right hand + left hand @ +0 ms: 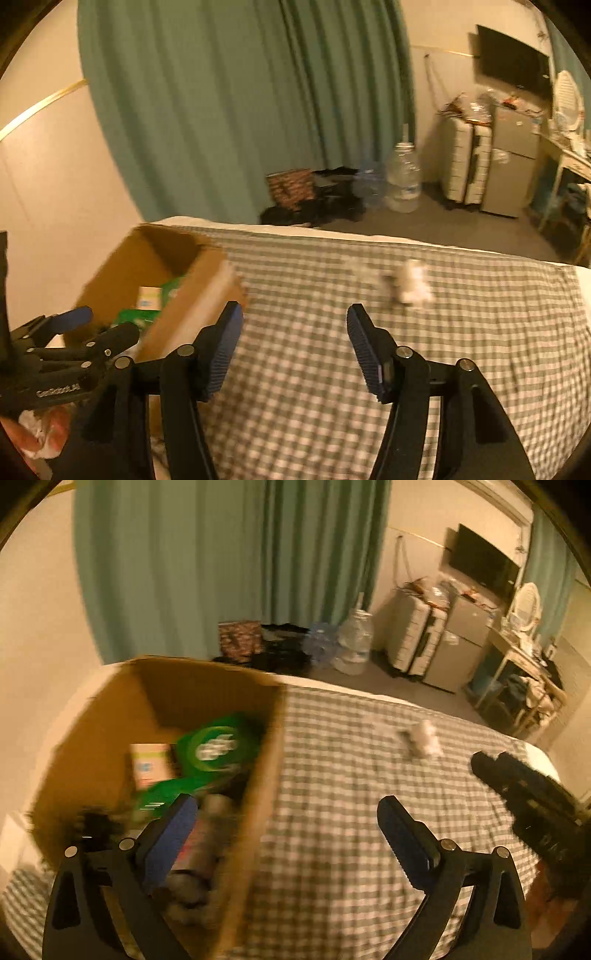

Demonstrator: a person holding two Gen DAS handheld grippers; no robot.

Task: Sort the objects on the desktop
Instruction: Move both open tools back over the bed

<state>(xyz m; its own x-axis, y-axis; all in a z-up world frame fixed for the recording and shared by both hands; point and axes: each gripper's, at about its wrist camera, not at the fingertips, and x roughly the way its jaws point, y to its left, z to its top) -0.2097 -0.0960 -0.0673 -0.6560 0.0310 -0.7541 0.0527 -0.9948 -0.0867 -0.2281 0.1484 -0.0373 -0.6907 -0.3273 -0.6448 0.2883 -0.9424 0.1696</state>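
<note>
Cardboard forms the open brown box (177, 701) that stands on your left, on a bed spread with a green-and-white checked cloth (351, 812); the weave shows as small, even squares with soft wrinkles. Inside the box you can make out a round-marked green packet (214, 749), a pale flat carton (149, 766) and some blurred things nearer you that cannot be told apart. Your left claw (286, 814) hangs over the box's right wall with its jaws wide apart, one ribbed blue pad above the box's contents and the other above the cloth, holding nothing. Your right claw (293, 321) is also spread apart and empty, above the cloth just right of the box (155, 280). A small crumpled white thing (412, 282), soft-edged and blurred, lies alone on the cloth, well apart from the box and ahead of your right claw.
</note>
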